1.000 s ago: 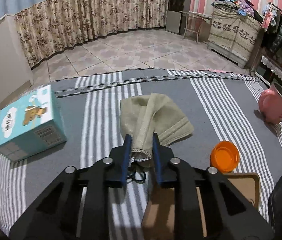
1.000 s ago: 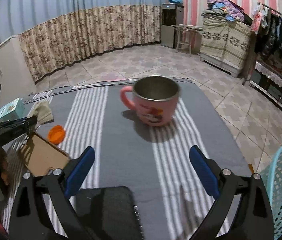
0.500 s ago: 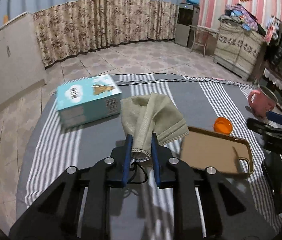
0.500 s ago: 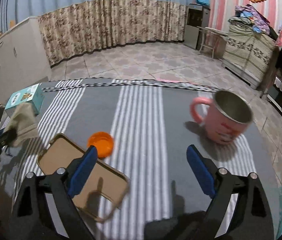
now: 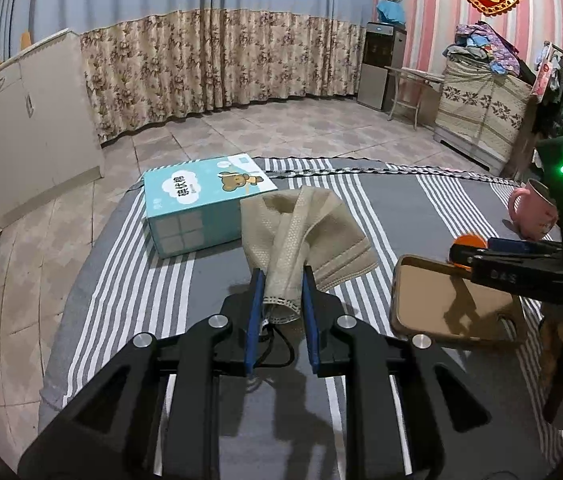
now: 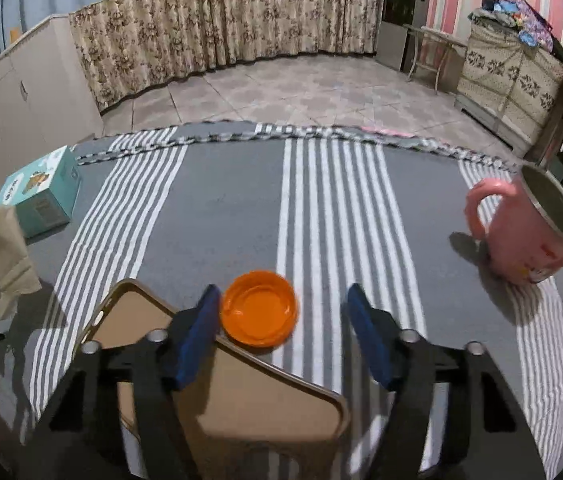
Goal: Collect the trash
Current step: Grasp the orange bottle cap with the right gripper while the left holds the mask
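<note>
Two pieces of trash are occupying me at once. My left gripper (image 5: 280, 288) is pinching the beige face mask (image 5: 301, 232) near its bottom hem, jaws nearly together with the fabric squeezed between the blue pads, and the rest of the mask is fanning out in front of the fingers above the striped cloth (image 5: 141, 280), its black ear loop dangling underneath. It is looking light, soft and floppy, so I am judging that a grip on the bunched edge is enough, though the loose folds could swing or snag.

My right gripper (image 6: 281, 300) is hanging over the orange lid (image 6: 258, 308), and its jaws have just been closing; they are standing about half open, the left pad right at the lid's rim, the right pad well clear, so nothing is being gripped yet. That lid is lying open side up on the cloth, overlapping the far corner of the brown phone case (image 6: 233, 384), with the pink mug (image 6: 529, 236) well off to the right and the blue tissue box (image 6: 39, 196) far left. I am reckoning it is thin, stiff, smooth plastic, light but slippery and shallow, so I am thinking the best hold is across its width, pads low on opposite sides of the rim, or it may tip off the case edge
</note>
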The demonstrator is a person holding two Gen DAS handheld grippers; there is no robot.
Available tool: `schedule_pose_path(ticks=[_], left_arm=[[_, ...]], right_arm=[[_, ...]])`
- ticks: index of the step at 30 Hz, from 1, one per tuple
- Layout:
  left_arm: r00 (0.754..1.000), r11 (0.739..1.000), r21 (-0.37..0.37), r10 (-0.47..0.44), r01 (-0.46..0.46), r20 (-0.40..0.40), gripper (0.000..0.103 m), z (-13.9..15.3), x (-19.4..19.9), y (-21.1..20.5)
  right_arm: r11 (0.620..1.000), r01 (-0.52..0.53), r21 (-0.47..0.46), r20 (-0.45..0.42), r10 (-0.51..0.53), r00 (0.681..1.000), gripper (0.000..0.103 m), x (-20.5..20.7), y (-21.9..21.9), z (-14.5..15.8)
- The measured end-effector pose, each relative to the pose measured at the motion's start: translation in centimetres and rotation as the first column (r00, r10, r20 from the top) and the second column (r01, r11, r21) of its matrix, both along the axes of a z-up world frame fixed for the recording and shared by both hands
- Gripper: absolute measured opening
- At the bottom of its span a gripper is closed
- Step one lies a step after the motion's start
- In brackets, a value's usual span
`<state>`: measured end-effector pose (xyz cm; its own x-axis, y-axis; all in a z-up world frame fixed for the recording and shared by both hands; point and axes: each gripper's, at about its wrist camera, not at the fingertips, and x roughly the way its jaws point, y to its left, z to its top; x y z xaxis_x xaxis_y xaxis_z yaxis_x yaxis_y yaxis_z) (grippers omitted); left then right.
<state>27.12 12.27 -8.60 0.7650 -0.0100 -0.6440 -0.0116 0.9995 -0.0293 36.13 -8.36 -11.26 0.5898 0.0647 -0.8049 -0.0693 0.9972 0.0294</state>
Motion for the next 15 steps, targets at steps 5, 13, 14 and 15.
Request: schedule_pose_path(ticks=[5,13,14,15], left_arm=[[1.0,1.0,0.002,0.006,-0.006,-0.008,0.017,-0.3,0.1,0.1],[1.0,1.0,0.016,-0.011,0.011,0.01,0.017,0.5,0.0,-0.5],[1.0,1.0,0.016,-0.018,0.018,0.012,0.017,0.7,-0.1,-0.7],[1.0,0.999,0.02,-0.026,0.025,0.013,0.017,0.9,-0.2,-1.0]], right_arm=[[1.0,-0.008,0.001,0.01,0.008,1.0,0.016,0.0,-0.4,0.1],[0.998,0.0,0.055,0.085,-0.004,0.996,0.011,-2.4,-4.9,2.7],[0.999,0.0,0.054,0.092,-0.005,0.996,0.011,-2.7,-5.5,3.0],[0.998,0.001,0.063,0.093,-0.007,0.996,0.011,-3.0,-6.3,3.2]])
